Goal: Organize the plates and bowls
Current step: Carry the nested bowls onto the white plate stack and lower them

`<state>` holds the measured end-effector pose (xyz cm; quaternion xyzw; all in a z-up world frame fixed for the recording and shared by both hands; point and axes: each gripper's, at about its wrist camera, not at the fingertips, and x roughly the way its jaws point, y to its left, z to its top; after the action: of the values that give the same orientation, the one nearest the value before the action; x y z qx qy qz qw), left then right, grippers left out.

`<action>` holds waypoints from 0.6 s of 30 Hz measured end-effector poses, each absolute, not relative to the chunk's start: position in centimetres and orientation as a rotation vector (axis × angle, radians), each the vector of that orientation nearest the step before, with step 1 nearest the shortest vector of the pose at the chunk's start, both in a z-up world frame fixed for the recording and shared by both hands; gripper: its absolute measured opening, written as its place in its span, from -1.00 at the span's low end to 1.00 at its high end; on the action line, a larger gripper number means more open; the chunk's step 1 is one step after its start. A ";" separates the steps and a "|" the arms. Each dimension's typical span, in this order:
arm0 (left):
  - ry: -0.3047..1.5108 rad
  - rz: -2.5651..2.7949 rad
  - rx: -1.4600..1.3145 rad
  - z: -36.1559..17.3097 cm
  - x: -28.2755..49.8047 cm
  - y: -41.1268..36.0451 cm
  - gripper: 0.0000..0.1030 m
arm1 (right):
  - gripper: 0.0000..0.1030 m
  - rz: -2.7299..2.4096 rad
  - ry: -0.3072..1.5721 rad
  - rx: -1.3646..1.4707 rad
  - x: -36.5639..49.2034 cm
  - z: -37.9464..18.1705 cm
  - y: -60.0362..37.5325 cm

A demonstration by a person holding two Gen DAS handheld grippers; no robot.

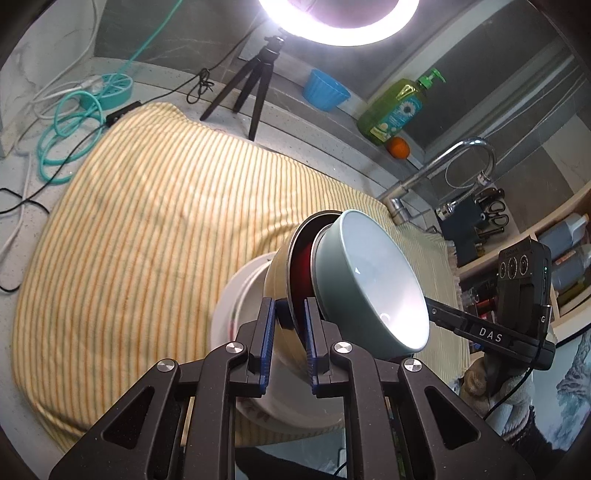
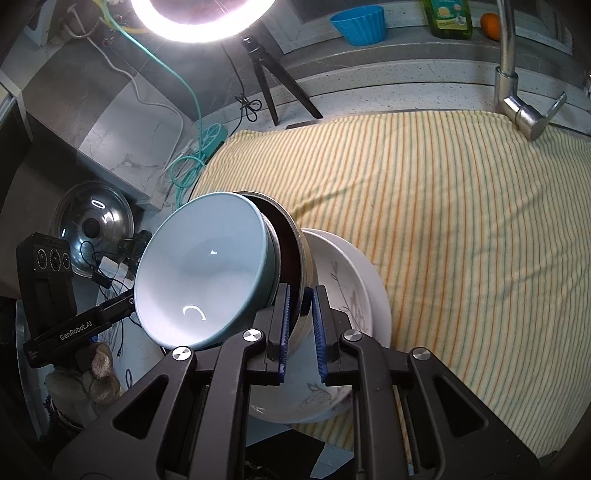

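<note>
Nearest the lens in the left wrist view, the left gripper (image 1: pixel 290 314) pinches the rim of a metal bowl with a dark red inside (image 1: pixel 295 266), its blue pads pressed on either side of the wall at lower centre. That bowl is tilted on edge, its mouth facing right. A pale blue-green ceramic bowl (image 1: pixel 373 280) nests in it, leaning out to the right. Behind both, to the left, sits a white plate with a raised rim (image 1: pixel 240 295), part of the same tipped stack. The right gripper (image 1: pixel 443 317) reaches in from the right edge; its tips are hidden behind the blue-green bowl. Under everything lies a yellow striped towel (image 1: pixel 147 221), spread wide and bare toward the upper left. Beyond it come a black tripod (image 1: pixel 251 81), a ring light (image 1: pixel 340 26) and a chrome faucet (image 1: pixel 461 158) at right.

From the right wrist, the right gripper (image 2: pixel 300 321) clamps the same metal rim (image 2: pixel 295 236) at lower centre. Here the blue-green bowl (image 2: pixel 199 269) leans left and the white plate (image 2: pixel 351 280) lies right. The left gripper (image 2: pixel 110 310) comes in from the left edge. Both hands look equally near, on opposite sides of the stack. I judge the open towel (image 2: pixel 461 221), up and right, the likeliest place to set it down.
</note>
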<state>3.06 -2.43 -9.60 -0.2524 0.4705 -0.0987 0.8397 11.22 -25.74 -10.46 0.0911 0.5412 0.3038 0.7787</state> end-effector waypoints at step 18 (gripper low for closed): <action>1.020 -0.187 -0.534 -10.6 2.4 -3.9 -0.77 | -0.73 0.671 1.189 0.179 10.4 -11.6 -27.3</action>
<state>2.41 -3.92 -10.60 -0.2521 0.4815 -0.0881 0.8348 10.43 -27.29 -11.55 0.0828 0.5485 0.3098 0.7722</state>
